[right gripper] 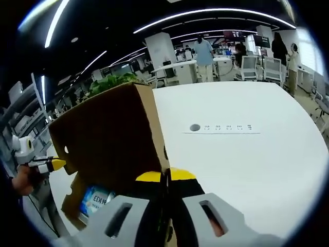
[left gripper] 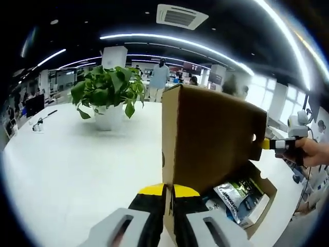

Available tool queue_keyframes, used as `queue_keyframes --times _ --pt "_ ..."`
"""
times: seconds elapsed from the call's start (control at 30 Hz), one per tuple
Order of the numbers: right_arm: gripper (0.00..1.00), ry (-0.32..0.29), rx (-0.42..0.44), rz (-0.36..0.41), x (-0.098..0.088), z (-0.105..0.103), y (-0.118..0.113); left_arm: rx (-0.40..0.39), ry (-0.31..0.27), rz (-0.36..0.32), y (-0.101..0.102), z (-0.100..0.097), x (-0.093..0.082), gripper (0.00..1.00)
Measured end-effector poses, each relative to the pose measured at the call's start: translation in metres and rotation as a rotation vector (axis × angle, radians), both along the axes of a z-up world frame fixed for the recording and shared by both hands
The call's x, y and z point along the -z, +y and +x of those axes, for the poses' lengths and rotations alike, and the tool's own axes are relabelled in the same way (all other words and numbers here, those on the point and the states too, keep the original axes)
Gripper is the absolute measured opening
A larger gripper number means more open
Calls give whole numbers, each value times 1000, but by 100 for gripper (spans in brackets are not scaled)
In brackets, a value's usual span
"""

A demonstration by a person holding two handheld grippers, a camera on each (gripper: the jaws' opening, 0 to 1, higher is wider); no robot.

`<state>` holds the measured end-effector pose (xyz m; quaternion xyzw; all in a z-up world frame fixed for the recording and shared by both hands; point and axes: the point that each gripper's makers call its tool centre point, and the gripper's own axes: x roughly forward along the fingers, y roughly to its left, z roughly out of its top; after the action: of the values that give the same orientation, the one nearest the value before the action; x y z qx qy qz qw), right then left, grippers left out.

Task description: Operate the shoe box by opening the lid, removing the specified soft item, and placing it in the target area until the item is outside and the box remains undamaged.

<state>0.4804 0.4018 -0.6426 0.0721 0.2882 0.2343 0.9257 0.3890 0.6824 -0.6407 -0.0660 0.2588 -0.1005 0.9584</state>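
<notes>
While the brown cardboard lid [left gripper: 211, 136] stands raised, a flat stiff panel with a small round hole near its far edge, the left gripper [left gripper: 169, 198] pinches its near edge, the yellow-tipped jaws pressed together on the cardboard just above their tips. In the right gripper view the right gripper [right gripper: 167, 180] likewise has its yellow-tipped jaws closed on the edge of the same lid [right gripper: 110, 139], which rises up and to the left of them. Each gripper also appears in the other's view, as a yellow tip at the lid's far edge, held by a hand [left gripper: 313, 152].

Below and to the right of the left jaws the shoe box [left gripper: 264, 198] lies open on the smooth white tabletop [left gripper: 77, 159]. Inside it rest glossy soft packets [left gripper: 236, 198], one dark with green print, another pale; in the right gripper view a blue-and-white packet [right gripper: 95, 198] shows to the left of the jaws, under the lid.

Beyond the left jaws, up and to the left, a leafy green plant [left gripper: 108, 87] sits in a white pot [left gripper: 109, 117]. Ahead and to the right of the right jaws, a flush socket strip [right gripper: 223, 127] is set into the tabletop. People [right gripper: 204, 54] stand among desks far behind.
</notes>
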Motion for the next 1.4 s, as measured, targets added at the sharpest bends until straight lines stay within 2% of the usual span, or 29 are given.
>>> queue_keyframes --times 0.3,0.47,1.1,1.23,1.4 --pt "1 20 -38 -20 -1 -15 7 -2 22 3 5 -10 0 3" --pt "1 25 -42 -23 1 -15 7 -2 30 1 7 -13 1 3" --pt "1 34 -20 1 7 9 11 -10 23 7 13 7 3 3" --pt "1 57 13 42 11 15 11 -13 23 5 16 13 5 3" --pt "0 69 31 44 16 23 13 -6 33 12 17 21 8 3"
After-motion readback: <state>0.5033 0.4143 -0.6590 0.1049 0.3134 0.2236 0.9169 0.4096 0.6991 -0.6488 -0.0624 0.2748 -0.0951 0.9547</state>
